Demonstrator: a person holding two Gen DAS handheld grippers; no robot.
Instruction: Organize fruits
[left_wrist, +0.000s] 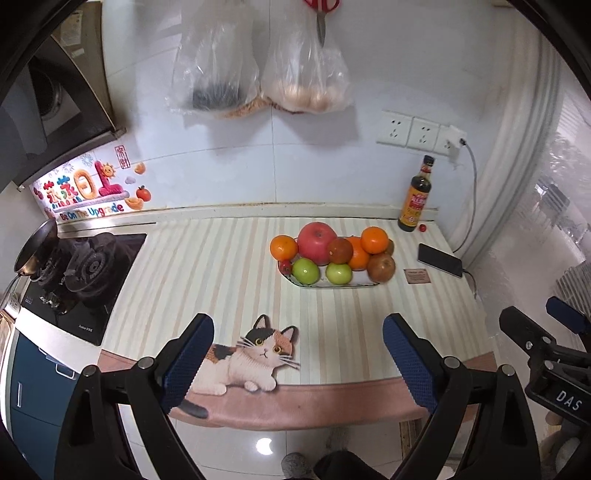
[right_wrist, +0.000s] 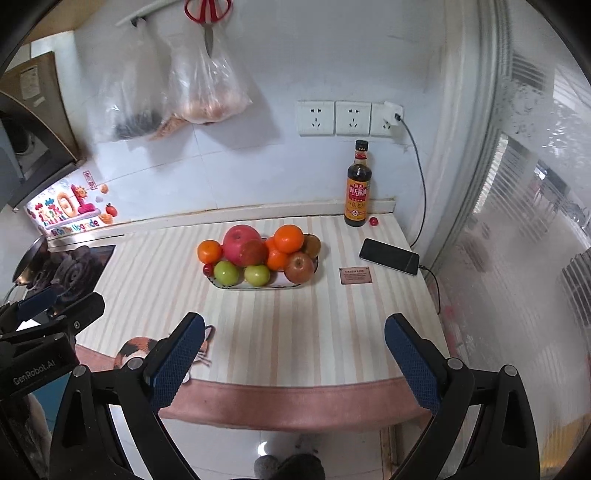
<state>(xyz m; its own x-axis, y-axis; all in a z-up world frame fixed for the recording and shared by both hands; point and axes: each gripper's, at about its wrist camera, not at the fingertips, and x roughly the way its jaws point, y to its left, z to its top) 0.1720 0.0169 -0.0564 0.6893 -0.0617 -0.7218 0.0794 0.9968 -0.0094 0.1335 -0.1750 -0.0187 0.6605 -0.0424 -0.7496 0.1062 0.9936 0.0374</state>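
both grippers hang empty w/ jaws wide, left gripper (left_wrist: 298, 354) & right gripper (right_wrist: 294, 356) short of the counter edge, fruit plate (left_wrist: 364, 283) straight ahead mid-counter, long axis crosswise, a bit nearer the right gripper imo.

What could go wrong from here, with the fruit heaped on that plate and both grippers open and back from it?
1. The fruits are stacked on the plate; nudging the big red apple or the top orange could send others rolling across the striped mat.
2. The phone and its cable lie right of the plate, near the right gripper's likely path.
3. The sauce bottle behind could tip if bumped.
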